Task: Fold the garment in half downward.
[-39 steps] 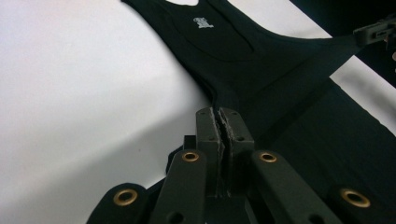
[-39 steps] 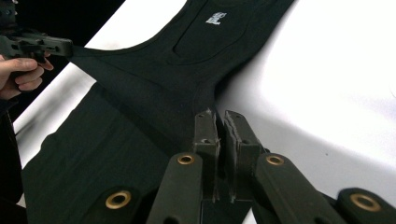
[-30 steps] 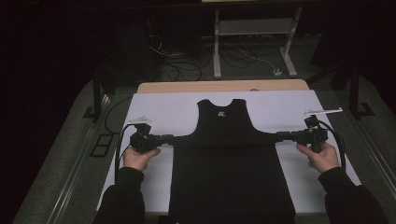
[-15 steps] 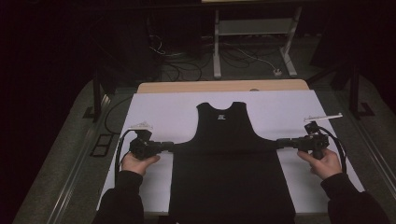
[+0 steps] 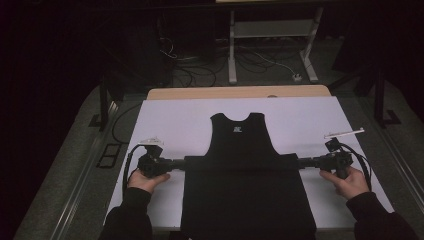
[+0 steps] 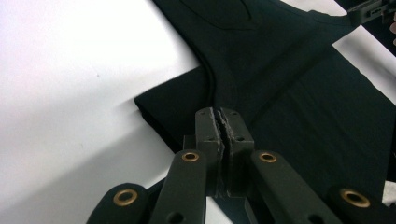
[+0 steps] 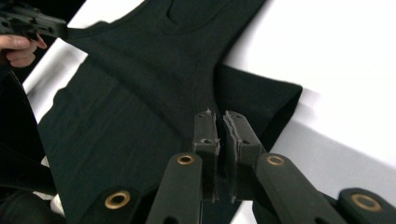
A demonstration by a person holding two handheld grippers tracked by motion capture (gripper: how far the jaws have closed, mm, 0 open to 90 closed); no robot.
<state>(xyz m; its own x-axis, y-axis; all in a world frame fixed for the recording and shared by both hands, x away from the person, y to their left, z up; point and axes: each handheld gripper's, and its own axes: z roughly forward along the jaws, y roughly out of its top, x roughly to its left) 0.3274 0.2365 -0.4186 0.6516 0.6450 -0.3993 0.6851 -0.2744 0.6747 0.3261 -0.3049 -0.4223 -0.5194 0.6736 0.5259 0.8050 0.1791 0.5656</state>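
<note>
Since the earlier frames, my hands are sitting a little lower on the table and the folded band of the garment is lying nearer to me. From the high view, I am holding the black tank top (image 5: 245, 170) flat on the white table cover (image 5: 170, 120), my left gripper (image 5: 176, 163) pinching its left edge and my right gripper (image 5: 302, 162) pinching its right edge, the cloth stretching between them.

In the left gripper view, my jaws are pressing together on the tank top's (image 6: 280, 84) folded side, just below the armhole seam. The other gripper (image 6: 369, 11) is showing at the far corner.

In the right gripper view, my jaws are clamping the cloth (image 7: 140, 93) beside the folded edge, almost closed.
</note>
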